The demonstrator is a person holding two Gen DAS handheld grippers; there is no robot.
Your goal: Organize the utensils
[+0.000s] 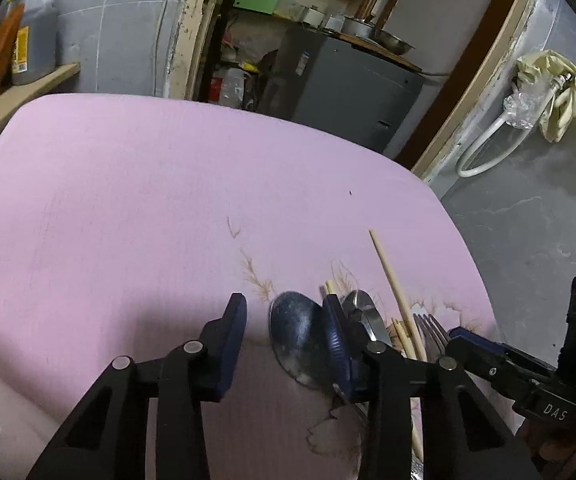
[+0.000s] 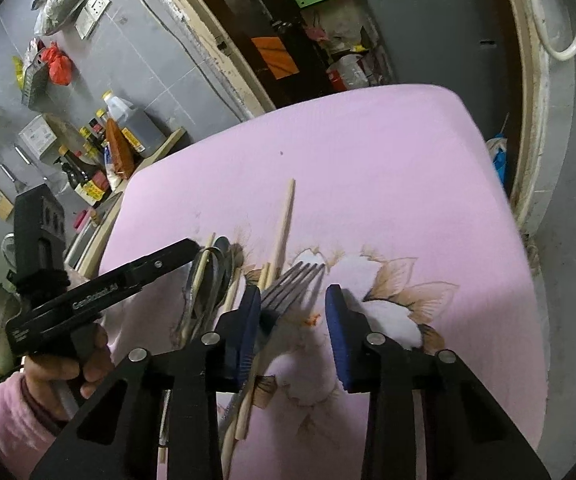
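Utensils lie in a heap on the pink cloth (image 1: pixel 128 200). The left gripper (image 1: pixel 284 340) has its jaws apart, with a spoon (image 1: pixel 296 336) between them; the pads do not squeeze it. The right gripper (image 2: pixel 292 320) is apart too, and the forks (image 2: pixel 296 280) poke up between its pads, against the left pad. Chopsticks (image 2: pixel 284 224) and more spoons (image 2: pixel 212 280) lie just beside. A hand (image 2: pixel 64 364) holds the left gripper.

Everything's bunched at the near edge of my desk (image 2: pixel 368 152): spoons (image 1: pixel 296 332) on the left, chopsticks (image 2: pixel 284 220) in the middle, forks (image 2: pixel 292 284) right of them, bottles (image 2: pixel 128 128) on the shelf (image 1: pixel 28 92) behind.
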